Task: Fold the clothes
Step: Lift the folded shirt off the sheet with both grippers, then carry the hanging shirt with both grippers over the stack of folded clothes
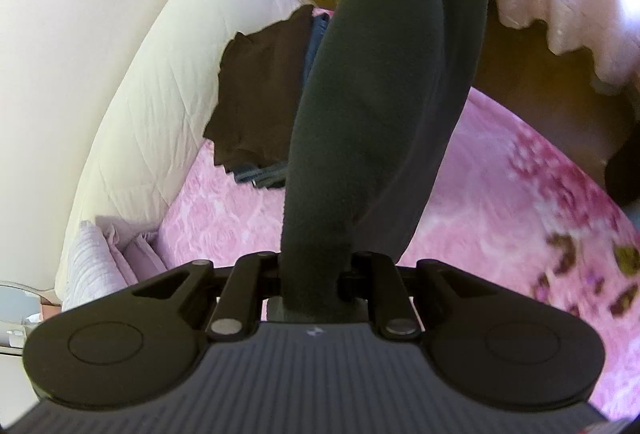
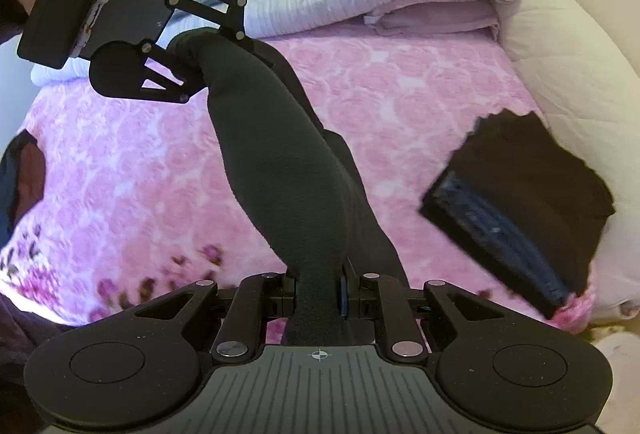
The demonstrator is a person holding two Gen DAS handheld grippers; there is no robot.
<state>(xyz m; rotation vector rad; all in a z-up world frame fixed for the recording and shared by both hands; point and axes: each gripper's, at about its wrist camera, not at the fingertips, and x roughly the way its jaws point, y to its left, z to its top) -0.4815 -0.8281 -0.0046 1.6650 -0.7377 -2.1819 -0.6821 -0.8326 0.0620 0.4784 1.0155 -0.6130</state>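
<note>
Item, dark garment (image 2: 288, 169): you pinch one end in your left gripper (image 2: 208, 61) and the other in your right gripper (image 2: 320, 294), slung clear above the pink bedspread (image 2: 400, 105), likely for carrying toward the folded stack (image 2: 528, 193) by the pillow (image 2: 568, 73).

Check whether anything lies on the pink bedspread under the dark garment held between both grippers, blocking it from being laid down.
Nothing visible does. The dark garment hangs over bare pink bedspread; the folded clothes stack sits off to the side near the bed's edge.
</note>
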